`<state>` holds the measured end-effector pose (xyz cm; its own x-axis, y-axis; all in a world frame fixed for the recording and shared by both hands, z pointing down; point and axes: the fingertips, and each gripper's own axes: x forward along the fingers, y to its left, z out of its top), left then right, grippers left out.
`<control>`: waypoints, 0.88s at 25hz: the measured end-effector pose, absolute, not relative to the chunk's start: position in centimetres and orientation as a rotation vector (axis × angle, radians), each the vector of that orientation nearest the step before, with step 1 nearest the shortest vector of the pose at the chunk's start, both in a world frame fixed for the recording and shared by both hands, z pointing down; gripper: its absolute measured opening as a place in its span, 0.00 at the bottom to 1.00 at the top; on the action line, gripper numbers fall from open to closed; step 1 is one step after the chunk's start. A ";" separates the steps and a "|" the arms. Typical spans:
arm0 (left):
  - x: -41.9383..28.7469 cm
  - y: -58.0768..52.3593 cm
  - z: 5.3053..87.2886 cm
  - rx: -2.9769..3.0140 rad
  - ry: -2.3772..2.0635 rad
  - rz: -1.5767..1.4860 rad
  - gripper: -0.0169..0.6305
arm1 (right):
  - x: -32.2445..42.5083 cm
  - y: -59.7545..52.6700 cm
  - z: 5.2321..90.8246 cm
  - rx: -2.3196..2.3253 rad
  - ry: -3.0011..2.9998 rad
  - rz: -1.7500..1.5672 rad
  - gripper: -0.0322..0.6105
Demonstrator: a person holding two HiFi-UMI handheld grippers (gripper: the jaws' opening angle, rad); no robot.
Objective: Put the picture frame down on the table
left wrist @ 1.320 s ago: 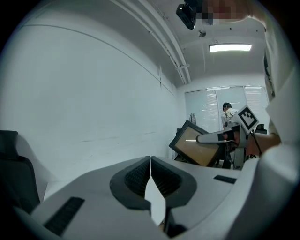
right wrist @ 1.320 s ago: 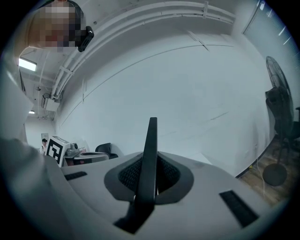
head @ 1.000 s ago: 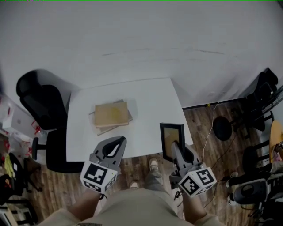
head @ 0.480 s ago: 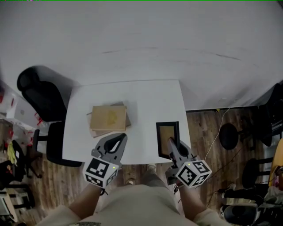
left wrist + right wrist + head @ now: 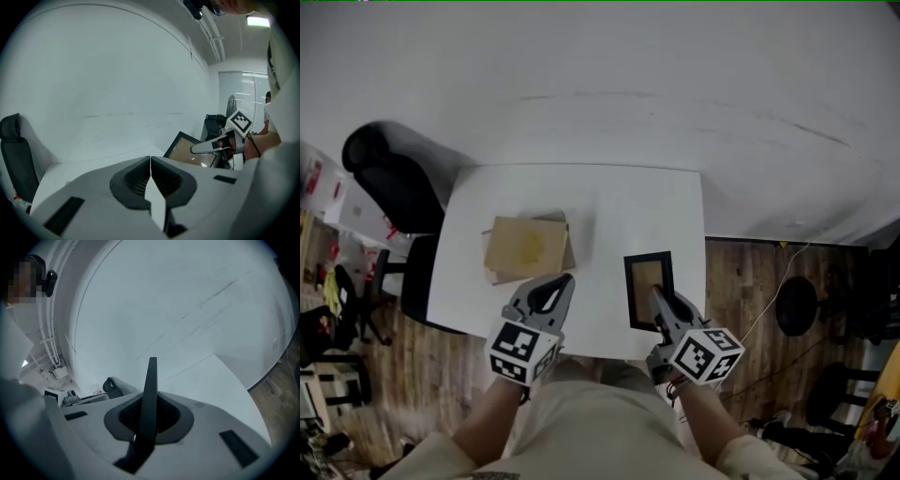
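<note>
A black picture frame [image 5: 648, 289] with a tan panel hangs over the right front part of the white table [image 5: 619, 202]. My right gripper [image 5: 661, 305] is shut on its near edge. In the right gripper view the picture frame [image 5: 150, 394] shows edge-on as a thin black bar clamped between the jaws. The left gripper view shows the picture frame [image 5: 187, 151] off to the right, tilted. My left gripper [image 5: 549, 293] is shut with nothing in it, over the table's front edge left of the frame; its jaws meet in the left gripper [image 5: 150, 161] view.
A tan cardboard box [image 5: 528, 247] lies on the table's left half, just beyond my left gripper. A black office chair [image 5: 389, 183] stands at the table's left side. Wooden floor, cables and a stool [image 5: 797, 305] lie to the right. A white wall rises behind the table.
Both grippers have moved forward over the table. The frame, first held past the table's right front corner, is now above the tabletop. The left gripper stayed shut.
</note>
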<state>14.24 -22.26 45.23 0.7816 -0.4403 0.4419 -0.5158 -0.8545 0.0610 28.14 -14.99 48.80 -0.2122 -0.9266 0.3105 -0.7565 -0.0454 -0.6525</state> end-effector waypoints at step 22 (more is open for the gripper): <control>13.4 -25.9 54.7 2.632 -0.684 0.798 0.06 | 27.1 -19.4 59.7 -1.823 1.773 -1.400 0.13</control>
<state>13.37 -25.87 54.70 0.7314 -0.3525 0.5837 -0.5229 -0.8394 0.1483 27.14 -19.44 59.67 -0.1944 -0.8701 0.4530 -0.6424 -0.2360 -0.7291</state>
